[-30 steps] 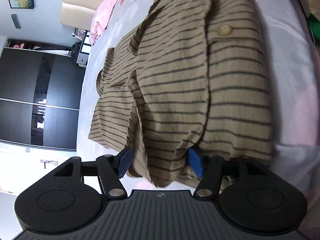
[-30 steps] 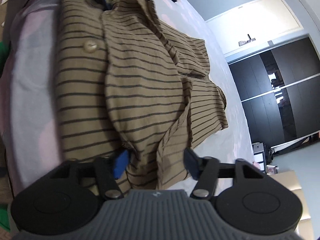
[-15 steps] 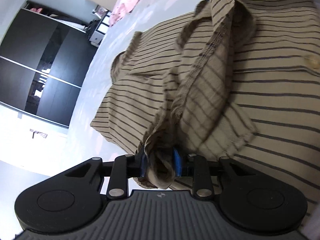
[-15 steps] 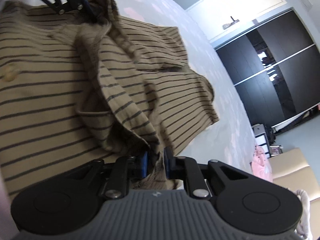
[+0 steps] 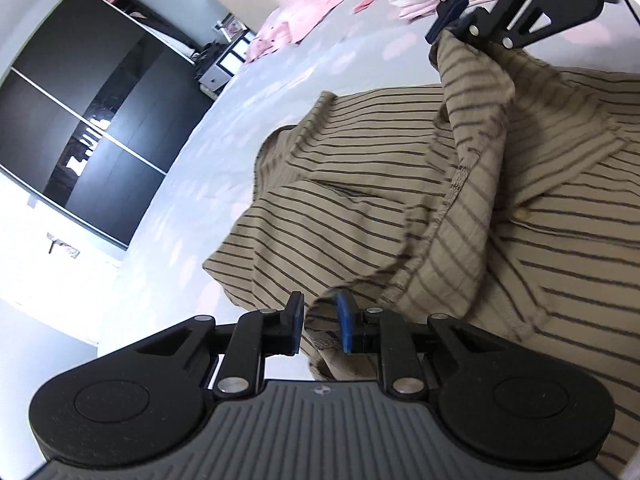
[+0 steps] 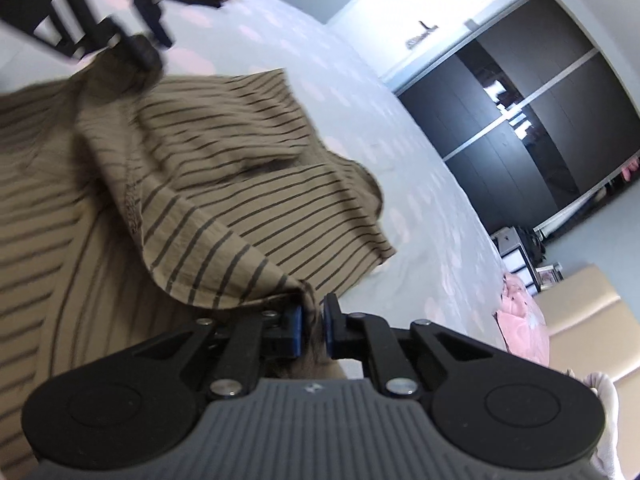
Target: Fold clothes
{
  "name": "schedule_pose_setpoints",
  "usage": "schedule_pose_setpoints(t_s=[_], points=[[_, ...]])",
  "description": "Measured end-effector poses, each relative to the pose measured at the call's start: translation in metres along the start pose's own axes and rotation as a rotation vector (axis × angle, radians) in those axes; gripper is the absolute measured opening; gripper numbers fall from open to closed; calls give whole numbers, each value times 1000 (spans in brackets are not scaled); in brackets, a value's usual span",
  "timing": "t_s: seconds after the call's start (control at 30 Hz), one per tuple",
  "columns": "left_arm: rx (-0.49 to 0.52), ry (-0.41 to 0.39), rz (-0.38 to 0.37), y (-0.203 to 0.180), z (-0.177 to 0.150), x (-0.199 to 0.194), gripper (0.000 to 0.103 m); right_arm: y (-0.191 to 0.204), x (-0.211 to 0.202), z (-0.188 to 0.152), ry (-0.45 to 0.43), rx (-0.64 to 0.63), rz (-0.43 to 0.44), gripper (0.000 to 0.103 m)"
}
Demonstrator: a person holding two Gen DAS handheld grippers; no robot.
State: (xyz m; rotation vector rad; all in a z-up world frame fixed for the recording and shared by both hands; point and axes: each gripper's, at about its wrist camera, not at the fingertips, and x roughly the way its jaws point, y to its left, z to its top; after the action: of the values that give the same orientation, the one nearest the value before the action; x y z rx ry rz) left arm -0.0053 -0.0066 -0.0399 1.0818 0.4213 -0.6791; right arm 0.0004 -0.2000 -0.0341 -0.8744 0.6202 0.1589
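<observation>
Left gripper (image 5: 319, 326) pinches the hem of the tan dark-striped cotton shirt (image 5: 460, 216), fabric between its blue pads. Shirt lies on the pale pink-dotted bedsheet (image 5: 240, 128). Right gripper (image 6: 312, 326) clamps another edge, apparently a corner, motion-blurred.

black wardrobe (image 5: 92, 120), beige headboard (image 6: 580, 312), pale walls

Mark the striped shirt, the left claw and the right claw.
striped shirt (image 5: 568, 280), left wrist view, flat front panel.
left claw (image 5: 319, 326), left wrist view, between its fingertips.
right claw (image 6: 312, 327), right wrist view, between its fingertips.
</observation>
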Motion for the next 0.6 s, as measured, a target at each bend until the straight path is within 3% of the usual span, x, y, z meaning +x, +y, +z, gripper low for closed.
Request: schedule_pose_setpoints(t_s=[0.3, 0.37, 0.43, 0.6], points=[[5, 111, -32, -5, -16, -13, 27, 26, -28, -28, 48, -93, 107, 15], [10, 95, -48, -8, -14, -23, 31, 30, -34, -30, 43, -104, 113, 27], [33, 70, -59, -13, -11, -33, 44, 33, -43, -30, 26, -116, 121, 34], [99, 9, -100, -30, 2, -49, 45, 48, -64, -28, -30, -150, 182, 36]])
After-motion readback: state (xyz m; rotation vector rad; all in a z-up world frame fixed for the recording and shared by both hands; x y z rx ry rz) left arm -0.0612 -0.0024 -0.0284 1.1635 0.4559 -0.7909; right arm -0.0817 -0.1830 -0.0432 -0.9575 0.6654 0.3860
